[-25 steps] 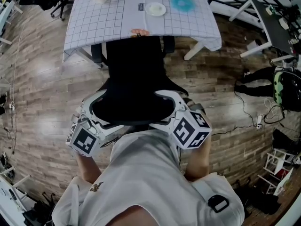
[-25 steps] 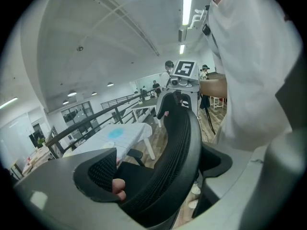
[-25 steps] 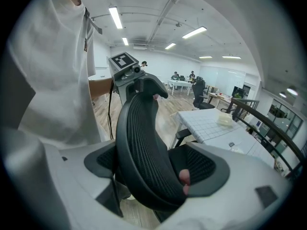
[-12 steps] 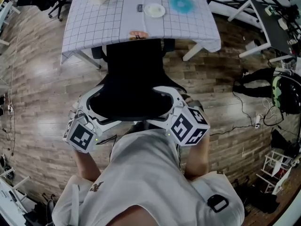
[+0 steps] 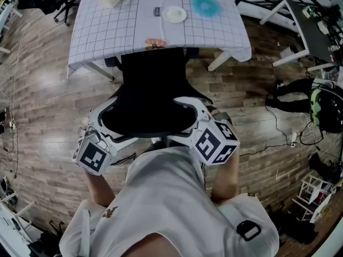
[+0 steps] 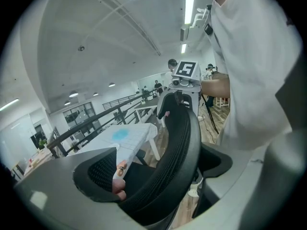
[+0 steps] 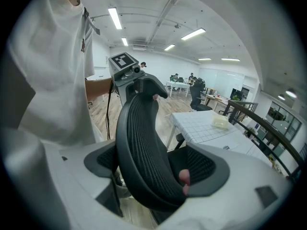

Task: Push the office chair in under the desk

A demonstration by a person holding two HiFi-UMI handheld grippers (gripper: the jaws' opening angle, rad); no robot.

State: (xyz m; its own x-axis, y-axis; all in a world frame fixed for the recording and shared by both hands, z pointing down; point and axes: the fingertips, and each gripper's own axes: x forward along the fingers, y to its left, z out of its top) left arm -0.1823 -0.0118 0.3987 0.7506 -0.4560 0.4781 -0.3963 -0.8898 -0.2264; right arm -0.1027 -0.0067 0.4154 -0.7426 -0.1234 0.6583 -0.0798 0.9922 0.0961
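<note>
The left gripper (image 5: 105,123) and right gripper (image 5: 197,116) each clamp a side edge of the black mesh-backed office chair (image 5: 153,87), its seat at 12 o'clock, partly under the white gridded desk (image 5: 107,31).

Head view: high, steeply down onto chair (image 5: 153,92) and worktop (image 5: 107,31). Left and right gripper views: hard against the chair, opposite sides, looking across toward each other. All three share chair, worktop.

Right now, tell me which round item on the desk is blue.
The right-hand disc; the other, just left of it, is a white dish.
</note>
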